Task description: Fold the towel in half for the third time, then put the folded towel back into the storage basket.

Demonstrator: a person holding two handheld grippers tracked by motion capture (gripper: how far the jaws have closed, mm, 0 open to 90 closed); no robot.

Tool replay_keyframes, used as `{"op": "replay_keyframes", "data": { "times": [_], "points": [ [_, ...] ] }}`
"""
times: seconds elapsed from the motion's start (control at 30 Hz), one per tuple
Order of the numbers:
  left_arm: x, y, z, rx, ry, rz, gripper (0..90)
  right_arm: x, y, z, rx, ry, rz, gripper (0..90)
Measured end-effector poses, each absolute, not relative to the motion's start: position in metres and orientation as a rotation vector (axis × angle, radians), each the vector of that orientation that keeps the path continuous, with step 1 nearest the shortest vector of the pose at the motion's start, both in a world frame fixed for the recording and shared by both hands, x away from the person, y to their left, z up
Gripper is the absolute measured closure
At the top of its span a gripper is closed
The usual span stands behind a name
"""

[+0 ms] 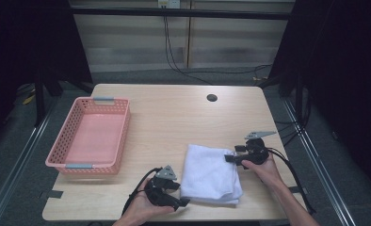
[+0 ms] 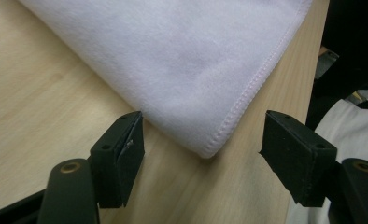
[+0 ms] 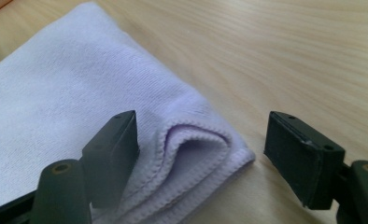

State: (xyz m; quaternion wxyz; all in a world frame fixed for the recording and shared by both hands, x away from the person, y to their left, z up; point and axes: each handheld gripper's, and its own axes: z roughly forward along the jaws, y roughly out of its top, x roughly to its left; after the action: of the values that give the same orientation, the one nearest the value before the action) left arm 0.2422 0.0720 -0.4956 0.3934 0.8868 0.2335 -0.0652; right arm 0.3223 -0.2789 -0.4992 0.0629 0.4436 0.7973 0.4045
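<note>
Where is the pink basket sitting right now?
In the high view, the pink basket stands at the table's left edge, apart from the folded white towel to its right.

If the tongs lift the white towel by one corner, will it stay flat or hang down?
The towel will probably hang down: it is soft cloth, and its folded layers curl loosely at the corner. The fold may open, since nothing holds the layers together. It looks light, and its stitched hem should give the pads some grip.

On the table (image 1: 174,113), the folded towel (image 1: 209,174) lies between my 2 tongs: left gripper (image 1: 183,200) at its near corner, right gripper (image 1: 229,158) at its far edge. The basket (image 1: 120,136) sits well apart, left.
</note>
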Motion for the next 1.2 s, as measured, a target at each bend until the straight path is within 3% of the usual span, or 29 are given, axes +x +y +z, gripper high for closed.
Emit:
{"op": "replay_keyframes", "data": {
  "times": [0.1,0.2,0.23,0.33,0.37,0.47,0.57,0.87,1.2],
  "points": [
    [0.241,0.065,-0.495,2.252,0.597,-0.157,28.9,0.324,-0.274,-0.504,1.323,2.446,1.207,25.4],
    [0.243,0.063,-0.495,2.262,0.588,-0.133,36.5,0.323,-0.272,-0.503,1.306,2.459,1.189,27.1],
    [0.245,0.063,-0.495,2.262,0.594,-0.116,45.0,0.322,-0.270,-0.503,1.283,2.471,1.181,33.9],
    [0.245,0.062,-0.495,2.268,0.594,-0.085,53.1,0.321,-0.267,-0.502,1.275,2.488,1.169,40.2],
    [0.245,0.063,-0.495,2.279,0.584,-0.077,58.7,0.322,-0.268,-0.501,1.265,2.508,1.179,47.1],
    [0.246,0.063,-0.495,2.290,0.575,-0.079,63.2,0.321,-0.267,-0.501,1.260,2.525,1.191,52.3],
    [0.248,0.065,-0.495,2.294,0.576,-0.100,74.5,0.318,-0.264,-0.499,1.233,2.540,1.195,65.3],
    [0.253,0.065,-0.492,2.271,0.606,-0.156,77.4,0.320,-0.267,-0.498,1.292,2.534,1.241,72.3],
    [0.254,0.067,-0.486,2.238,0.597,-0.180,77.7,0.325,-0.269,-0.487,1.303,2.507,1.317,73.1]
  ]
}}
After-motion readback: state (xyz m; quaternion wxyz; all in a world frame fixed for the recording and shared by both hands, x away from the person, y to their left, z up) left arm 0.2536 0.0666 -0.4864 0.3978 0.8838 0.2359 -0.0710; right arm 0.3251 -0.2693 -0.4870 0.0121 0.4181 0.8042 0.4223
